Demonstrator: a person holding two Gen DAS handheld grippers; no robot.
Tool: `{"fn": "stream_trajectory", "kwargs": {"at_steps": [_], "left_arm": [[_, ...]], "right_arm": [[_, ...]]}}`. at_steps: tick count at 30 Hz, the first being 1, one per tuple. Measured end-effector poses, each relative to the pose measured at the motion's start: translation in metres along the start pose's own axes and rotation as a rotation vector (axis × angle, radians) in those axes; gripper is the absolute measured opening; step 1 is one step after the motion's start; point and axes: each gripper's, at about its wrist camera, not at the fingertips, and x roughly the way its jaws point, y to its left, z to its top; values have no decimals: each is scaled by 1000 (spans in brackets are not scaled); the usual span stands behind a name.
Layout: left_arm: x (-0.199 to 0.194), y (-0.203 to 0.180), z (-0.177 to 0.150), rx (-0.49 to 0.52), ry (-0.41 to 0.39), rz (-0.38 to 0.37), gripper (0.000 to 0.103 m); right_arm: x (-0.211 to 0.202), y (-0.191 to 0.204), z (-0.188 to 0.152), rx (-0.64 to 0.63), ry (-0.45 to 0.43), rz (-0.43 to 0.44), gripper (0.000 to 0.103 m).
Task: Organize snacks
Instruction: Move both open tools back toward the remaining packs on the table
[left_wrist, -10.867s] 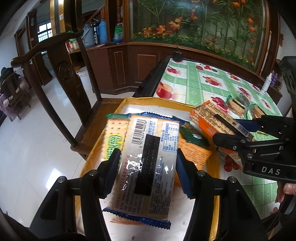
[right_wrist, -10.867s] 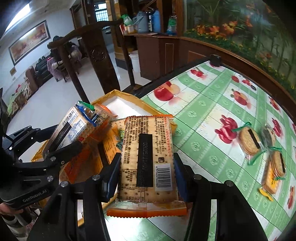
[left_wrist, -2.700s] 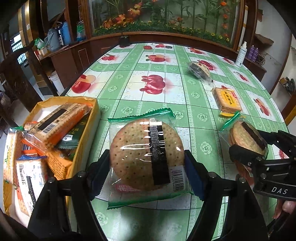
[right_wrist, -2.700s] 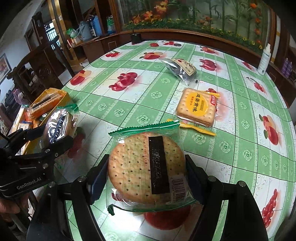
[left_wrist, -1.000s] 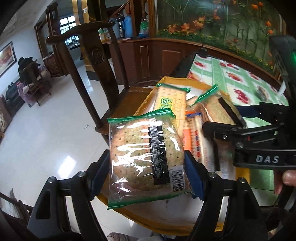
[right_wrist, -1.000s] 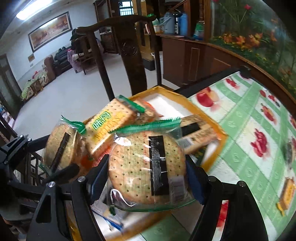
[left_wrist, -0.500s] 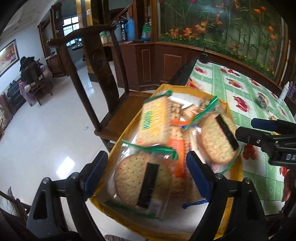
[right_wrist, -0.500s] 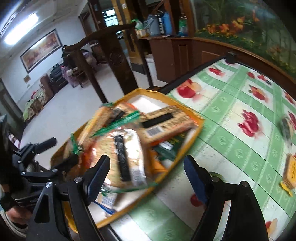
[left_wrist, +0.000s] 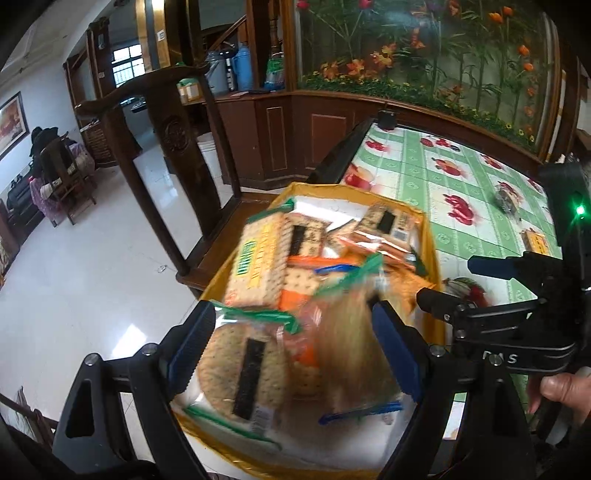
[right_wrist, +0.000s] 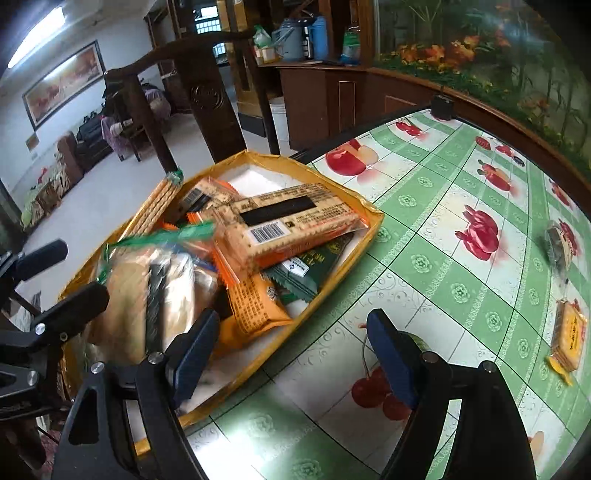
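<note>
Releasing 2 round cracker packs (left_wrist: 240, 373) into yellow box (left_wrist: 430, 236): left gripper (left_wrist: 291, 347), right gripper (right_wrist: 291, 343) both spread, empty. Retreat upward clear of box; next target: orange pack (right_wrist: 567, 339) right of box.

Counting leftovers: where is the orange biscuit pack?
In the right wrist view, the orange biscuit pack lies on the green tablecloth at far right, below a dark wrapped snack.
</note>
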Motion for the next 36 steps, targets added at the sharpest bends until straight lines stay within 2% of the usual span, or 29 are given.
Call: {"fn": "stream_trajectory", "kwargs": {"at_steps": [5,18,24,31,36], "left_arm": [[4,-27,6,31,3,-39,87],[15,-135,29,169,4,-139,87],[28,-188,48,209,45,-220,87],[55,-249,78,220,110,-296,87],[86,-281,105,147,153,-332,87]], "right_arm": [[-18,-36,-9,86,-19,-15,82],[-60,-148,-57,283,-21,-158,83],[-72,-201,-82,381,-3,-225,84],[-81,-242,-95,448,-1,-256,85],[-85,-258,-97,452,-4,-260,85]]}}
